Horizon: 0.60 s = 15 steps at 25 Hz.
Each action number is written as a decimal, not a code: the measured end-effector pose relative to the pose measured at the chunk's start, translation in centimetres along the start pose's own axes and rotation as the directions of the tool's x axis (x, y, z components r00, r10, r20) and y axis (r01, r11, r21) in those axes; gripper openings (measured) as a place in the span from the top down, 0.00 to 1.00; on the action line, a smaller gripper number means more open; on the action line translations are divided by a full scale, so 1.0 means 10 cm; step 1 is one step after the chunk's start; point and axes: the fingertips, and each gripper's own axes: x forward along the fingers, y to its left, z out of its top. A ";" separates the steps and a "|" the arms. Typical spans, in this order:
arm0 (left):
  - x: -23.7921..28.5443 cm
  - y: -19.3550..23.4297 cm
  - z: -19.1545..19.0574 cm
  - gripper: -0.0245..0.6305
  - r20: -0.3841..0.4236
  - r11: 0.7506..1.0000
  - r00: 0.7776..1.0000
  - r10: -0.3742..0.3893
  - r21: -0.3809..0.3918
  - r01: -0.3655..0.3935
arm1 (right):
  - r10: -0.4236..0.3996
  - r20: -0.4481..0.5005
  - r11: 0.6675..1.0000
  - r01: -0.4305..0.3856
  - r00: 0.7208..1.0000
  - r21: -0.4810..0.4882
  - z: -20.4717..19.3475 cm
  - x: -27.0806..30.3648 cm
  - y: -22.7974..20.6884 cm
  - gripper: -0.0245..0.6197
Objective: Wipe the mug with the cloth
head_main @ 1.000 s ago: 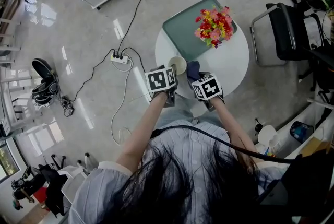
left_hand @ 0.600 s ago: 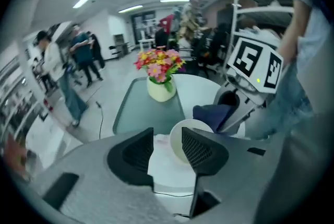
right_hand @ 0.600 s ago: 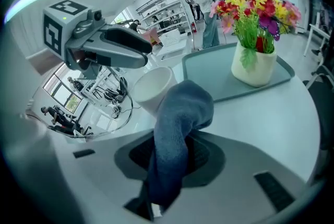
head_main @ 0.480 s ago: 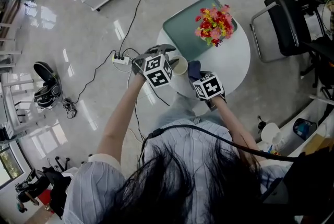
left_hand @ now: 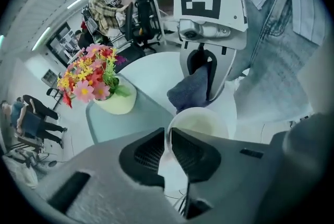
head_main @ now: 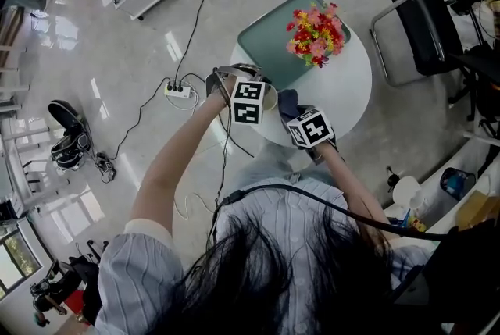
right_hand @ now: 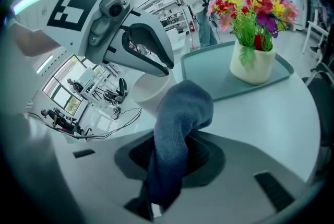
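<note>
A cream mug (head_main: 269,97) (left_hand: 201,119) stands near the left edge of the round white table (head_main: 344,87). My left gripper (head_main: 258,96) (left_hand: 168,137) points steeply down at it. Its jaws have just been closing and now pinch the mug's near rim wall between them. The right gripper view shows those jaws on the mug (right_hand: 150,90). My right gripper (head_main: 295,113) (right_hand: 175,151) is shut on a blue cloth (head_main: 287,101) (right_hand: 177,124). The cloth (left_hand: 190,90) bulges up beside the mug, touching or nearly touching its side.
A teal tray (head_main: 269,44) lies behind the mug, with a pot of bright flowers (head_main: 316,30) (right_hand: 253,63) on it. On the floor to the left lies a power strip (head_main: 178,90) with cables. A black chair (head_main: 426,33) stands to the right.
The left gripper rolled over, shifted right onto the mug, and its wide-open jaws closed on the rim. The right gripper and the cloth stayed still.
</note>
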 end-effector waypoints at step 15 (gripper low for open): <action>-0.06 -0.03 -0.11 0.90 0.057 0.828 0.997 0.055 -0.560 -0.014 | 0.004 0.008 1.000 -0.004 1.000 -0.014 0.05 -0.03 0.02 0.80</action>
